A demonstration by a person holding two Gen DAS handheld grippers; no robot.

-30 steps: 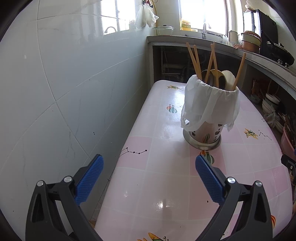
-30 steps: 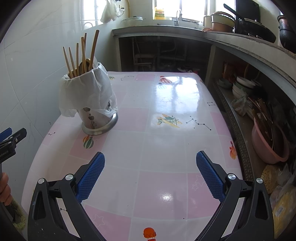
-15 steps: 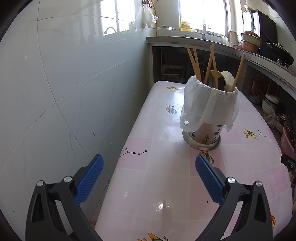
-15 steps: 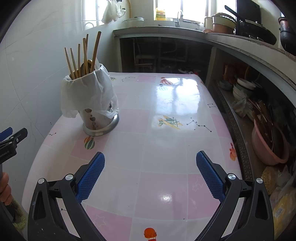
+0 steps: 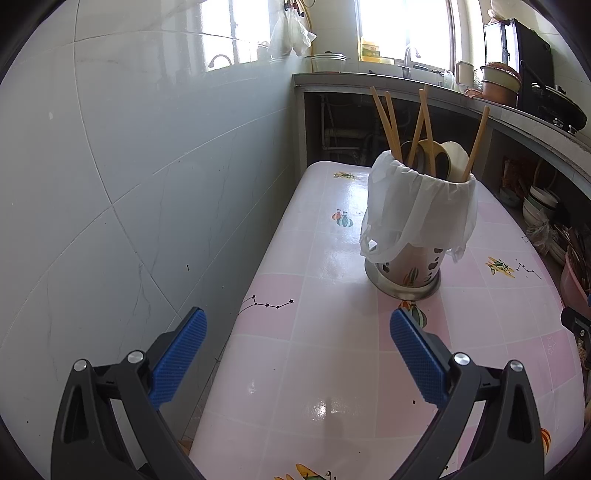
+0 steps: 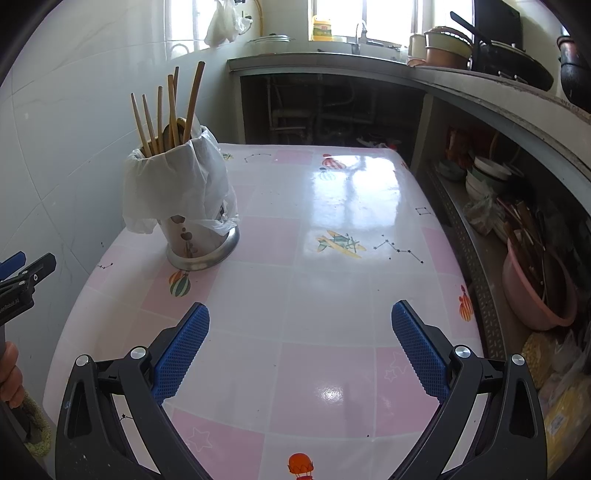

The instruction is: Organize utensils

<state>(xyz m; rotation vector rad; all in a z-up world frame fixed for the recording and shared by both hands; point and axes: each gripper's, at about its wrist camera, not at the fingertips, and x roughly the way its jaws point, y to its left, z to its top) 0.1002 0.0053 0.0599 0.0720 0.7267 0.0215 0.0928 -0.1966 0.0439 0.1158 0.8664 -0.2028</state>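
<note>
The table (image 6: 332, 295) is covered in a glossy cloth of pink and white squares printed with small balloons, planes and star lines, and window light glares off it. Along the table's far end and one side runs a grey stone counter (image 6: 480, 85) with open space below; pots and a dark pan sit on top of it, and stacked bowls (image 6: 487, 173) and a pink basin (image 6: 535, 291) crowded with utensils sit on the shelf under it. On the table's other side stands a wall of large pale tiles (image 5: 129, 184). A white plastic bag (image 5: 291, 33) hangs high near the window.

The utensil holder (image 6: 195, 240) stands upright on the table near the tiled wall, a metal cup with cut-out holes and a flared base, its upper part draped in a thin white plastic bag (image 6: 173, 184). Inside it stand several wooden chopsticks (image 6: 170, 110), leaning apart, with spoon bowls (image 5: 439, 158) showing at the rim.

The left claw (image 5: 295, 354) hangs over the table edge by the tiled wall, its blue-padded fingers (image 5: 177, 354) spread wide and holding nothing, short of the holder. The right claw (image 6: 299, 350) is over the table's near middle, likewise spread and empty, the holder ahead of it and off to its left. A person's hand (image 6: 9, 373) shows at the edge of the right view, gripping the left tool.
</note>
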